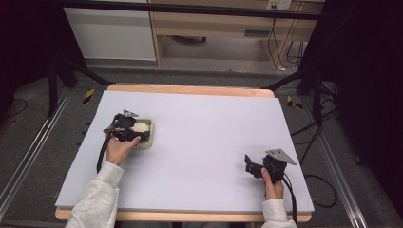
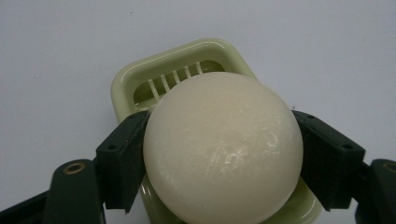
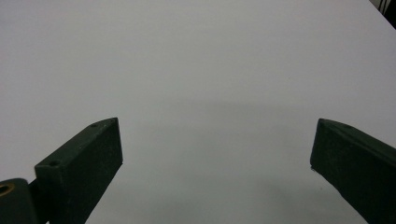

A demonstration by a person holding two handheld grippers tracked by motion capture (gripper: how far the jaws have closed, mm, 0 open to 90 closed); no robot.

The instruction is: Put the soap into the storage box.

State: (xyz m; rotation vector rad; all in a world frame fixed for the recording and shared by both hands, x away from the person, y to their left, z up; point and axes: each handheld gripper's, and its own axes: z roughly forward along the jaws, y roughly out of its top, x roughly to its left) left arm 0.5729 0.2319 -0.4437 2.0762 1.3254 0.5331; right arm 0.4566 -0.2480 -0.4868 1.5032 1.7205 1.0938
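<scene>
Gripping soap over dish; right gripper spread wide.

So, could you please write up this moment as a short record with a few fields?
surface: table with a pale lavender cover
object held: cream-white soap bar, rounded, gripped on both sides by the left tongs
under the soap: pale green slatted soap dish on the table's left part
contact with dish: cannot tell whether the soap rests in the dish or is just above it
right tongs: open, nothing between them, over bare cover at the table's right front
hands: left hand and right hand, grey sleeves
</scene>
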